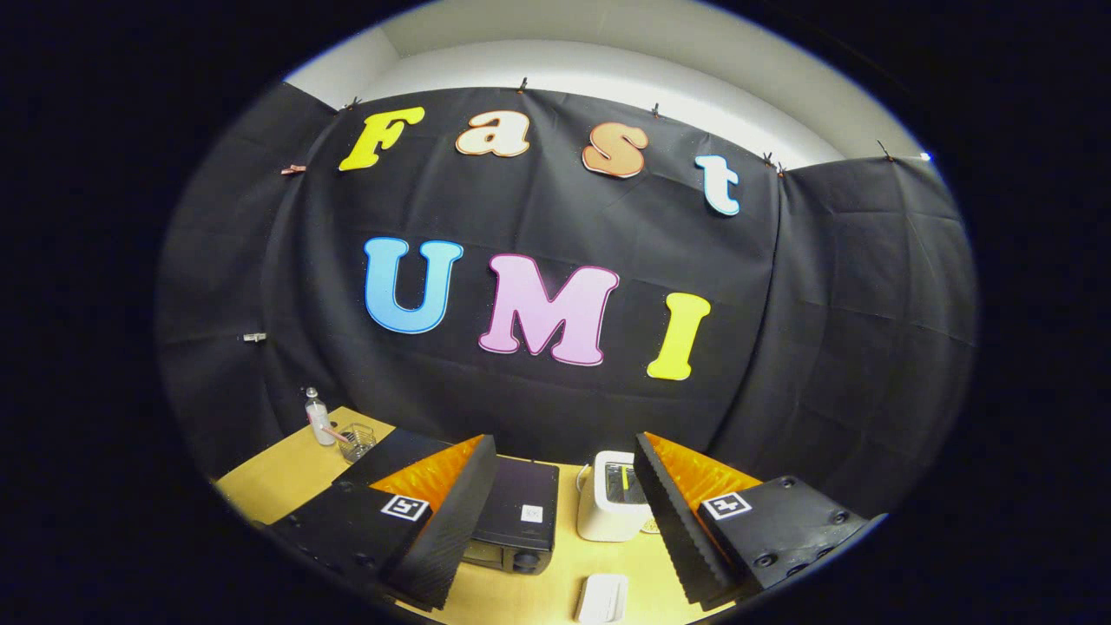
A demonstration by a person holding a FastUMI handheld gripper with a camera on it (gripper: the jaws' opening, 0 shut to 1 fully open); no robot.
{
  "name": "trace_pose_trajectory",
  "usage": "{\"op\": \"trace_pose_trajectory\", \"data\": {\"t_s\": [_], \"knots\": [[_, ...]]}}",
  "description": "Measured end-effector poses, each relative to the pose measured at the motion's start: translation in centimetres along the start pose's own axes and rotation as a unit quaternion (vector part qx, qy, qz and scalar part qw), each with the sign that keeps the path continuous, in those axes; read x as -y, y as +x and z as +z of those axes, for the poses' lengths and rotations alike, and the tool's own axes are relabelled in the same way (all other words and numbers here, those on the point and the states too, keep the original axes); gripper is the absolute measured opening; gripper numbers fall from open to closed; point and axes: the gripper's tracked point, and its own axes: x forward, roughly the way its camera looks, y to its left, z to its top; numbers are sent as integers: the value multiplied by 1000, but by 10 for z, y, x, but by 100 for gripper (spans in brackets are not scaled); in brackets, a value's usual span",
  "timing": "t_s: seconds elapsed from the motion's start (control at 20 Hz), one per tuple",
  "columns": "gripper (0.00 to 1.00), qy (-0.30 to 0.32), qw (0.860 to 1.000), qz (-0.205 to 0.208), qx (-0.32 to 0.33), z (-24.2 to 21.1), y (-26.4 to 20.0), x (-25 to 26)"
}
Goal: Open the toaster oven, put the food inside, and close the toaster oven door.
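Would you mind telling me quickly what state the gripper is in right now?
Gripper: open, fingers spread wide and holding nothing, raised above the table with the toaster oven beyond them.

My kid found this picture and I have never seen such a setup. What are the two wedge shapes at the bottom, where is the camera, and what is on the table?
The two wedges are the fingers of a hand-held gripper, a two-finger tool that a person carries. The camera rides on the tool and looks forward along the fingers, which is why they frame the scene. They stand apart, open, and hold nothing.

Below and ahead lies a wooden table against a black cloth wall. Beside the left finger sits a black toaster oven, seen from above. Between the fingers stands a white pop-up toaster, and nearer to the camera lies a small white flat thing that I cannot identify. At the table's far left corner stand a small bottle and a clear glass container.
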Motion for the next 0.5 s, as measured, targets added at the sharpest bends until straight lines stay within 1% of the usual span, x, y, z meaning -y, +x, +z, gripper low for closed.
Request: {"op": "trace_pose_trajectory", "data": {"t_s": [0.2,0.35,0.5], "knots": [[98,23,1000,5,2,5,7,23],[98,22,1000,1,5,5,10,41],[98,27,1000,6,3,1,12,47]]}}
